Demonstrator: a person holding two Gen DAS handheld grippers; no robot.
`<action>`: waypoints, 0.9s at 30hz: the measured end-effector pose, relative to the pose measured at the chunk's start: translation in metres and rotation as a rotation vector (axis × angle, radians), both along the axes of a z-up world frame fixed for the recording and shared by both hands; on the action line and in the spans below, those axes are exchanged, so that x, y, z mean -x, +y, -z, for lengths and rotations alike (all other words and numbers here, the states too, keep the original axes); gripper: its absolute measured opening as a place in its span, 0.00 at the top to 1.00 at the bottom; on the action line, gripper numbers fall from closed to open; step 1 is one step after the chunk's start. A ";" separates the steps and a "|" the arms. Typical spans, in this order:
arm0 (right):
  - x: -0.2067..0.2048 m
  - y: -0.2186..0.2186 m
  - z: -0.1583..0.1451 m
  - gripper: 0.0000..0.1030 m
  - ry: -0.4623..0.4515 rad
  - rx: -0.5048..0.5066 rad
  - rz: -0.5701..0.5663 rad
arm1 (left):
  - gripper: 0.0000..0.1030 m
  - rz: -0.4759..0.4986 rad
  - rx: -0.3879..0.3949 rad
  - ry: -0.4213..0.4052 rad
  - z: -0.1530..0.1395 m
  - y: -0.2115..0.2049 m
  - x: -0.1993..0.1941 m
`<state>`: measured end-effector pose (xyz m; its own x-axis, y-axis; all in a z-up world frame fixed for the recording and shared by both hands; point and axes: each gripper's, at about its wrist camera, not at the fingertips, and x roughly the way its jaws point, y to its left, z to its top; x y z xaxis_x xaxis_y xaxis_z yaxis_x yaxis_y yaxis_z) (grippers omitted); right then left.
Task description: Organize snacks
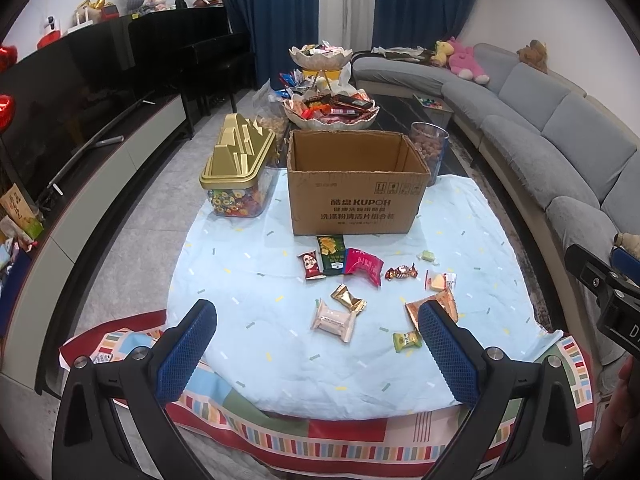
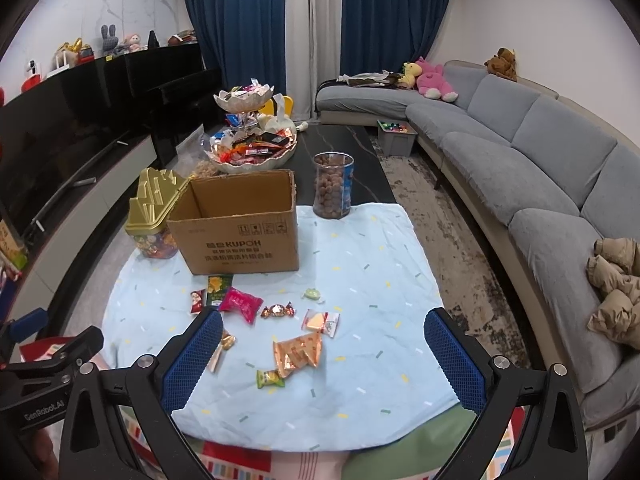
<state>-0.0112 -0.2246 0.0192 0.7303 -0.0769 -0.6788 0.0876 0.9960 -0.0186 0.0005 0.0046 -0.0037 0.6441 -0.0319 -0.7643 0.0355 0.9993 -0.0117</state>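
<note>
Several wrapped snacks lie on a light blue cloth (image 1: 248,320) in front of an open, empty cardboard box (image 1: 356,184), also in the right wrist view (image 2: 240,236). Among them are a pale pink pack (image 1: 334,320), a gold pack (image 1: 348,300), a magenta pack (image 1: 364,266), a dark green pack (image 1: 331,254), an orange pack (image 2: 298,354) and a small green candy (image 2: 269,378). My left gripper (image 1: 318,344) is open and empty, held above the cloth's near edge. My right gripper (image 2: 324,354) is open and empty, above the orange pack.
A gold-lidded candy jar (image 1: 240,168) stands left of the box. A clear jar of nuts (image 2: 333,184) stands behind the box to the right. Tiered snack bowls (image 1: 330,110) sit further back. A grey sofa (image 2: 540,168) runs along the right. A TV cabinet (image 1: 100,168) is left.
</note>
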 end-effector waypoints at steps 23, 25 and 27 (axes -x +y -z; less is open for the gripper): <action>0.000 -0.003 0.002 0.01 0.005 -0.004 0.001 | 0.01 0.000 -0.004 0.000 0.000 0.001 0.000; -0.001 -0.003 0.002 0.01 0.005 -0.004 0.001 | 0.01 -0.001 -0.004 0.001 0.000 0.001 0.000; 0.000 -0.003 0.003 0.01 0.005 -0.005 0.001 | 0.01 -0.001 -0.004 0.001 0.000 0.001 0.000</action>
<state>-0.0112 -0.2278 0.0166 0.7269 -0.0742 -0.6828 0.0882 0.9960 -0.0144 0.0001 0.0057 -0.0036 0.6436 -0.0284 -0.7648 0.0350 0.9994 -0.0077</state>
